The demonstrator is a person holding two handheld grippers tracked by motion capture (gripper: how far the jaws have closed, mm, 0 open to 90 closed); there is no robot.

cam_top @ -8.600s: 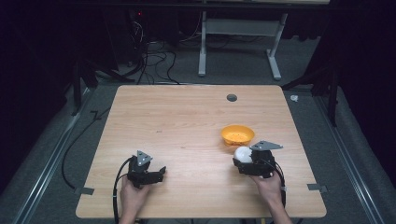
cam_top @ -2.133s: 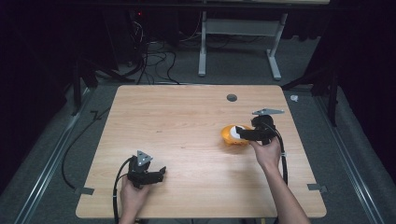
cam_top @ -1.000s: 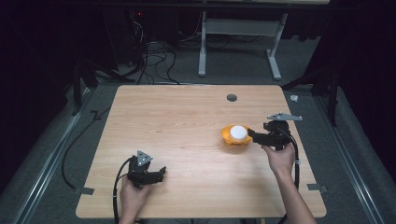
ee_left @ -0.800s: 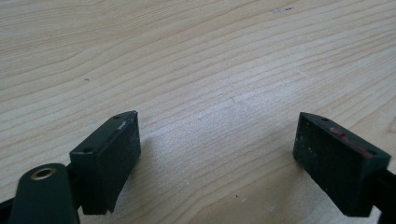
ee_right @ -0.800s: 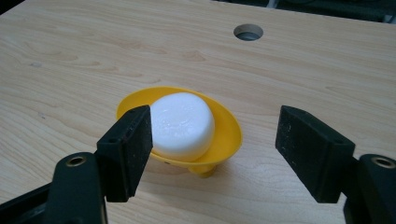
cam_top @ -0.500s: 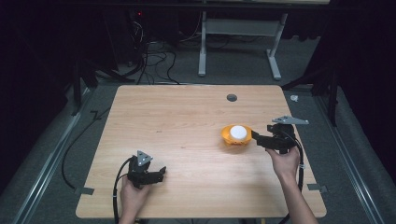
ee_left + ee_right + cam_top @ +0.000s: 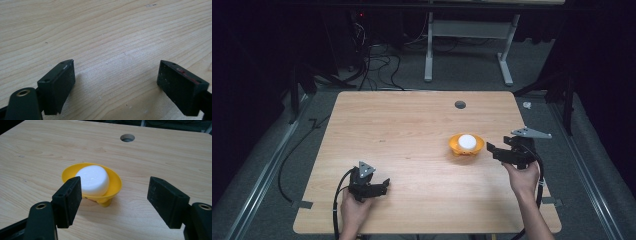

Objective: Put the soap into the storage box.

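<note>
On the right half of the wooden table [image 7: 412, 130], a yellow bowl [image 7: 456, 146] stands on its small foot, and a white rounded block [image 7: 467, 142], something like a bar of soap, lies inside it, its top rising a little above the rim. The bowl sits upright and steady, which suggests the block is meant to rest there and not roll about on the bare wood. Just to the right of the bowl, the right gripper [image 7: 492, 151] is held low over the table by the person's right hand [image 7: 523, 176], the forearm coming in from the near edge and angling slightly leftward so that the tool points at the bowl. Its jaws stand wide apart and hold nothing; in the right gripper view the bowl [image 7: 115, 180] and the block [image 7: 93, 180] lie a short way beyond them, apart from both pads, so the tool is clear of the dish. Over at the near left, the left gripper [image 7: 382, 186] rests on or just above the table, held by the left hand [image 7: 353, 211], with its cable curling off toward the near edge. Its jaws too are spread, and bare wood grain runs between them in the left gripper view, so this hand looks parked out of the way. A round hole [image 7: 460, 104] in the tabletop lies farther off, beyond the bowl.
</note>
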